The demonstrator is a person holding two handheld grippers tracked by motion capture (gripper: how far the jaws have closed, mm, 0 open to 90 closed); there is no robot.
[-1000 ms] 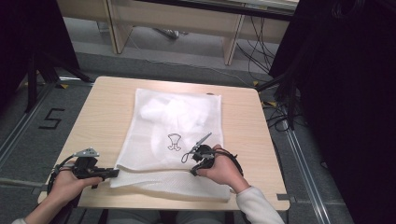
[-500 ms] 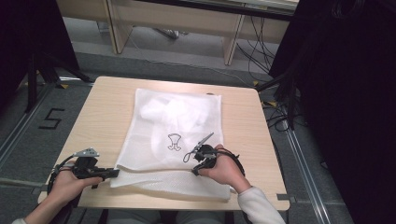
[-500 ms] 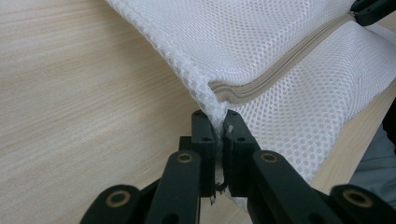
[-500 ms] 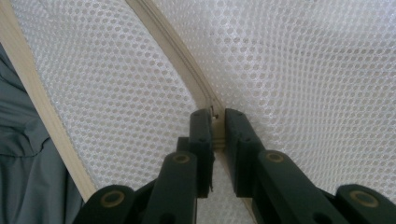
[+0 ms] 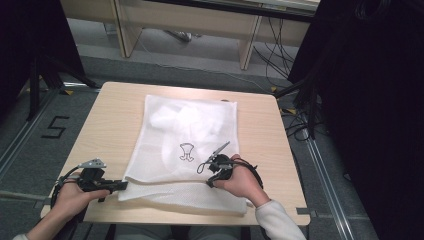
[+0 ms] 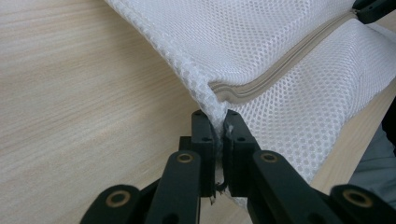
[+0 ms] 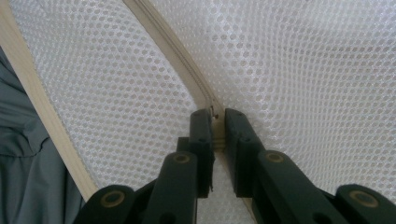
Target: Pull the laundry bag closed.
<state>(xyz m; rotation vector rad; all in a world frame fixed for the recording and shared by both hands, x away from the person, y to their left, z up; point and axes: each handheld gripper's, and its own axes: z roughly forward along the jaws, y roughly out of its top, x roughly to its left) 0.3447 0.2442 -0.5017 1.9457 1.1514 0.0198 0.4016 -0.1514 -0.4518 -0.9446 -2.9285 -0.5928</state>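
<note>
While the person's hands came in from the bottom of the high view, the left gripper (image 5: 119, 185) lay at the lower left of that frame, its jaws pointing right at the near left corner of a white mesh laundry bag (image 5: 190, 135). Seen in the left gripper view, the left gripper (image 6: 217, 122) had its jaws pressed together on the bag's (image 6: 289, 51) corner seam, right where the beige zipper (image 6: 280, 63) ended. The mesh there was bunched and lifted slightly off the pale wooden tabletop (image 6: 74, 93).

Across the middle of the high view, the bag lay flat on the tabletop (image 5: 112, 120), roughly square, its fine honeycomb weave half see-through. White fabric showed through it toward the upper part, and a small black outline drawing (image 5: 187, 151) sat near its centre. Its near edge was folded over in a band along the front of the tabletop.

Right of centre in the high view, the right gripper (image 5: 210, 176) rested on the bag. Shown in the right gripper view, the right gripper (image 7: 215, 114) had its jaws nearly together, clamped on the zipper (image 7: 177, 60) line, which ran diagonally to the upper left of that frame across the mesh (image 7: 303, 70).
</note>
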